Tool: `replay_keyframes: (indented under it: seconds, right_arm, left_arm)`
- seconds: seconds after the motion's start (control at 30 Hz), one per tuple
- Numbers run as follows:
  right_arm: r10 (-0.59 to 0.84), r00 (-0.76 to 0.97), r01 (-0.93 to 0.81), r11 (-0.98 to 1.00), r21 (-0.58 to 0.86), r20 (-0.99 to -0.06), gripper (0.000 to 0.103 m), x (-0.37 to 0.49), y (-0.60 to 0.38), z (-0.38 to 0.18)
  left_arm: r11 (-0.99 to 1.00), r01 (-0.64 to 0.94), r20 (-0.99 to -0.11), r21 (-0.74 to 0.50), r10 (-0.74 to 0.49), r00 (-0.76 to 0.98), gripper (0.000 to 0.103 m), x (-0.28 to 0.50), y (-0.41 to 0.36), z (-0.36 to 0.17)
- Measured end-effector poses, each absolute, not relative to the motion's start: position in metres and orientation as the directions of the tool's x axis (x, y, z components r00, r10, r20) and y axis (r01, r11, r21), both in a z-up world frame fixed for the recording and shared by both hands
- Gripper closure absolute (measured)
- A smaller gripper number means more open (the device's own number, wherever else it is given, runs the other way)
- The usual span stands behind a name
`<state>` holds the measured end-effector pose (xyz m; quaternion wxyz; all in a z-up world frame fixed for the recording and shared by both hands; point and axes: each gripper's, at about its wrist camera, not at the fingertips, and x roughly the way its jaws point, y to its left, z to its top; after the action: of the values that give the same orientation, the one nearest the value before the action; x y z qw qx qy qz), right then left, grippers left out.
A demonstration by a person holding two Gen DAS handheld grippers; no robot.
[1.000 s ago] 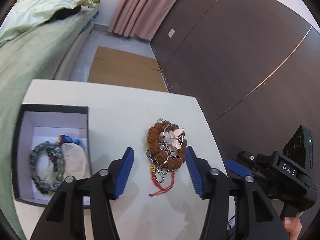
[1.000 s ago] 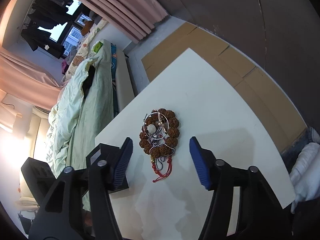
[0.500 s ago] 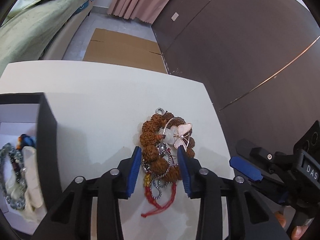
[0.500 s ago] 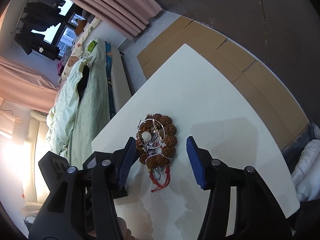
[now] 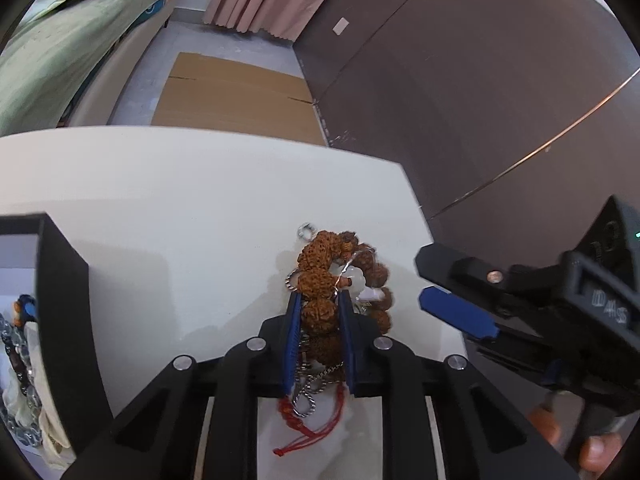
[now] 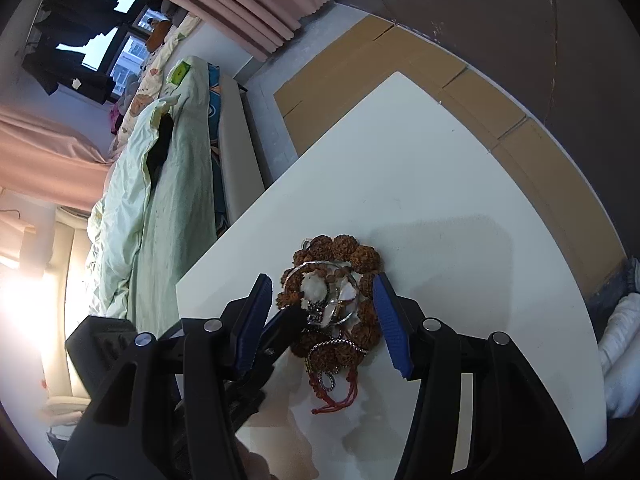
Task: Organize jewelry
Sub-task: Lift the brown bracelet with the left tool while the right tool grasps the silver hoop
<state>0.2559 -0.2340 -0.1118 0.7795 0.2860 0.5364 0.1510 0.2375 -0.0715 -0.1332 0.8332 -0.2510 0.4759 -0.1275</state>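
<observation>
A brown seed-bead bracelet lies in a pile of jewelry on the white table, with a silver chain, a red cord and a pale butterfly pendant. My left gripper is shut on one side of the bracelet, its blue pads squeezing a bead. In the right wrist view the same pile sits between the pads of my open right gripper, with the left gripper's tip reaching in from the left.
A black box with a white inside stands at the left and holds a dark bead bracelet and pale items. A bed runs beside the table. Cardboard lies on the floor past the far edge. A dark wall is at right.
My left gripper moved forward over the pile and closed on the brown bracelet. My right gripper came closer and now straddles the pile, still open.
</observation>
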Motion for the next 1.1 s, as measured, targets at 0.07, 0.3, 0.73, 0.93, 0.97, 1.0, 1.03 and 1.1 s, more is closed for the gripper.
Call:
replay_keyframes:
  seconds: [0.07, 0.3, 0.73, 0.93, 0.97, 1.0, 1.03, 1.1]
  right_arm:
    - [0.539, 0.387, 0.075, 0.791, 0.608, -0.748, 0.049, 0.255, -0.237, -0.110]
    - [0.533, 0.392, 0.078, 0.793, 0.605, -0.750, 0.049, 0.251, -0.241, -0.109]
    - [0.676, 0.309, 0.079, 0.683, 0.726, -0.669, 0.049, 0.241, -0.235, -0.125]
    - [0.692, 0.268, 0.070, 0.680, 0.730, -0.670, 0.045, 0.239, -0.226, -0.128]
    - [0.698, 0.258, 0.070, 0.676, 0.734, -0.668, 0.042, 0.239, -0.224, -0.129]
    - [0.707, 0.243, 0.072, 0.669, 0.739, -0.664, 0.040, 0.237, -0.222, -0.130]
    - [0.713, 0.229, 0.074, 0.666, 0.743, -0.662, 0.039, 0.235, -0.220, -0.131]
    - [0.721, 0.215, 0.082, 0.659, 0.748, -0.658, 0.036, 0.232, -0.217, -0.134]
  left_arm:
    - [0.835, -0.014, -0.715, -0.550, -0.463, 0.524, 0.087, 0.237, -0.071, -0.126]
    - [0.811, 0.003, -0.669, -0.584, -0.484, 0.563, 0.087, 0.223, -0.057, -0.103]
    - [0.808, 0.038, -0.662, -0.588, -0.508, 0.551, 0.087, 0.201, -0.055, -0.092]
    - [0.860, 0.112, -0.704, -0.498, -0.476, 0.526, 0.087, 0.188, -0.074, -0.088]
    - [0.865, 0.117, -0.709, -0.488, -0.471, 0.525, 0.087, 0.187, -0.076, -0.089]
    - [0.872, 0.120, -0.716, -0.475, -0.462, 0.523, 0.087, 0.186, -0.078, -0.090]
    - [0.875, 0.120, -0.719, -0.469, -0.458, 0.523, 0.087, 0.185, -0.079, -0.092]
    - [0.875, 0.114, -0.723, -0.470, -0.456, 0.519, 0.087, 0.186, -0.080, -0.096]
